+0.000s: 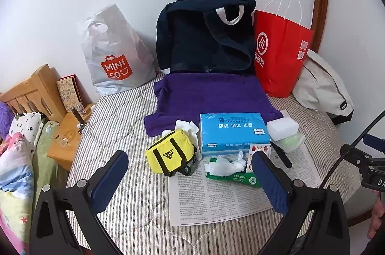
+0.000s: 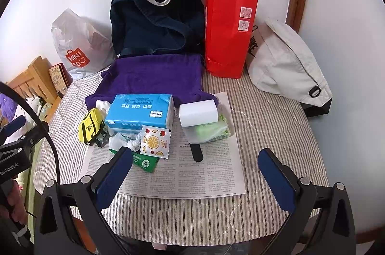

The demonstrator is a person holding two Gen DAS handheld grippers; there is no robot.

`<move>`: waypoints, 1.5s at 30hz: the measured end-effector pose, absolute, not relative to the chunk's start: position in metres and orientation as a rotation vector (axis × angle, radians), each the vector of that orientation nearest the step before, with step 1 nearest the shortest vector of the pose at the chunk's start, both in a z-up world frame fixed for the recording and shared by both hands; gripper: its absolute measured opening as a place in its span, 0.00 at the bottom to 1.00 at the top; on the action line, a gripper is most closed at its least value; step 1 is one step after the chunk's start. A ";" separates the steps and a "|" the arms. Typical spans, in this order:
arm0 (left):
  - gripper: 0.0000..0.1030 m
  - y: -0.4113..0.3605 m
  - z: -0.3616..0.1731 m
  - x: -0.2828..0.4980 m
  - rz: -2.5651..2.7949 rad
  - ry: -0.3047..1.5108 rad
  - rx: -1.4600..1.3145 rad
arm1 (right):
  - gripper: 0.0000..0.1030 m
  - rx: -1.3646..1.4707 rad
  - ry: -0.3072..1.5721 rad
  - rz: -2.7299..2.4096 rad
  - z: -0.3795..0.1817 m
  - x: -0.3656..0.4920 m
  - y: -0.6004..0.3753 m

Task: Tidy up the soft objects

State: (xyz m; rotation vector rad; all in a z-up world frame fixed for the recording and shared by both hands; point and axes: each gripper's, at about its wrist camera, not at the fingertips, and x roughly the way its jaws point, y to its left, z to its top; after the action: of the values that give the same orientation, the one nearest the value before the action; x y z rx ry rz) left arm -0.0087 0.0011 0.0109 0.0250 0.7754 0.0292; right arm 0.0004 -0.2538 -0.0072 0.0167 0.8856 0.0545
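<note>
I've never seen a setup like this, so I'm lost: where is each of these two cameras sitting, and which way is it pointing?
Left wrist view: sits on the left gripper, looking forward over its open blue fingers at the yellow pouch and blue tissue pack; the other gripper and a hand show at the right edge.
Right wrist view: sits on the right gripper, open, facing the newspaper and white sponge block; the left gripper shows at the left edge.
Both share the purple towel, red paper bag and navy bag against the wall.
</note>
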 end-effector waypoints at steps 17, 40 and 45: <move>1.00 0.003 0.012 -0.006 0.016 0.778 0.025 | 0.99 0.020 0.867 0.055 -0.006 -0.004 -0.253; 1.00 0.018 -0.023 0.016 -0.015 0.826 0.011 | 0.99 0.039 0.885 0.088 -0.019 0.006 -0.250; 1.00 0.021 -0.039 0.024 -0.025 0.842 0.016 | 0.99 0.039 0.892 0.095 -0.024 0.009 -0.251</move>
State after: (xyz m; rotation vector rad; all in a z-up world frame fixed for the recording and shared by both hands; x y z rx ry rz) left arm 0.0240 0.0209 -0.0387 0.0162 0.8422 -0.0246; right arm 0.0092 -0.2514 -0.0241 0.0394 0.8917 0.0947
